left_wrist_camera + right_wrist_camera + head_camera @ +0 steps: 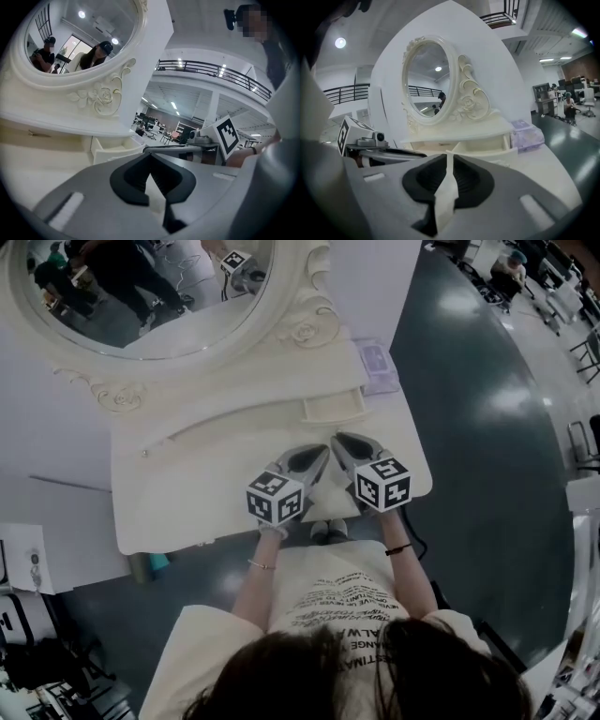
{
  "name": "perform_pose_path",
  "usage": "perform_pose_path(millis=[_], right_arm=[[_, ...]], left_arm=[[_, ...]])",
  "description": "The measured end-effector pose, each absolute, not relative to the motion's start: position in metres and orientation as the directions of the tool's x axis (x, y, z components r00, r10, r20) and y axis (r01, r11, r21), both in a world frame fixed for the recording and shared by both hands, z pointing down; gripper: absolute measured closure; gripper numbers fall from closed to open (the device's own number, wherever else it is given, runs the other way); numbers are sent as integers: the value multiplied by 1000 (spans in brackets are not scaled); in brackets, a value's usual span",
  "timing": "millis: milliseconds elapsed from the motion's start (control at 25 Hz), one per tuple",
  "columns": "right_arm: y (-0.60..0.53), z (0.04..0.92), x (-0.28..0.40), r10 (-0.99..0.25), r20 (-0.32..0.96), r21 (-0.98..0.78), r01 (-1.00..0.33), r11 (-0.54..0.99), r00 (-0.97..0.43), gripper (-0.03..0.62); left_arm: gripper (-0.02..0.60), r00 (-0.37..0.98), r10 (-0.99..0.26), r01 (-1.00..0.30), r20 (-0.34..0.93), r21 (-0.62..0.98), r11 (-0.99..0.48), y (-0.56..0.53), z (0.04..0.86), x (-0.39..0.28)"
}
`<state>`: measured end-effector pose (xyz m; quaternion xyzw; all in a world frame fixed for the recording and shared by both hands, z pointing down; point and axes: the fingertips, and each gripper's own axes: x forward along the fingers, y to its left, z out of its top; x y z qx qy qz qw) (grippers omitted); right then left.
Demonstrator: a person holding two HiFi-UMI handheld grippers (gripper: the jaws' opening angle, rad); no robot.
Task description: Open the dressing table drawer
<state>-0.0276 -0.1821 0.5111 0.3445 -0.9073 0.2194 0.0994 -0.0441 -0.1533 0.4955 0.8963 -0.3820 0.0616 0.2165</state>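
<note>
We are facing a cream dressing table (169, 512) with an oval mirror (141, 296) in a carved frame rising at its back. Under the mirror's right end, the small drawer (333, 409) is standing pulled out of its shelf. It is showing a pale, shallow inside that looks empty, and a lilac box (375, 367) is lying just beside it on the right. The drawer's front is running across the table from left to right, so any further pull would be coming straight back toward us. We are judging the opening to be largely done already.

We are holding both grippers side by side over the table's near part, pointing at that front from just short of it, with neither touching it. The right gripper (339, 439) is sitting nearer, almost in line with the drawer. The left gripper (322, 451) is lying a little behind and to its left.

The right gripper's jaws are showing a thin slit with nothing in it. The left gripper's jaws are meeting at the tips, also on nothing.
</note>
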Motion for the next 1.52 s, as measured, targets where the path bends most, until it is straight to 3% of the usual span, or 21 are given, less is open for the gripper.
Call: perform_pose_path(millis=[360,1520], right_arm=[[-175,489,-28,-564,246,-328,-615,717,-788,591],[-168,470,-20,-509,167,-267,-536,801,-844,591]], left_arm=[[583,690,-684,-719,236,328,-612,-144,483,-43],[582,648,-746,-750,150,291,-593,-141,464,-34]])
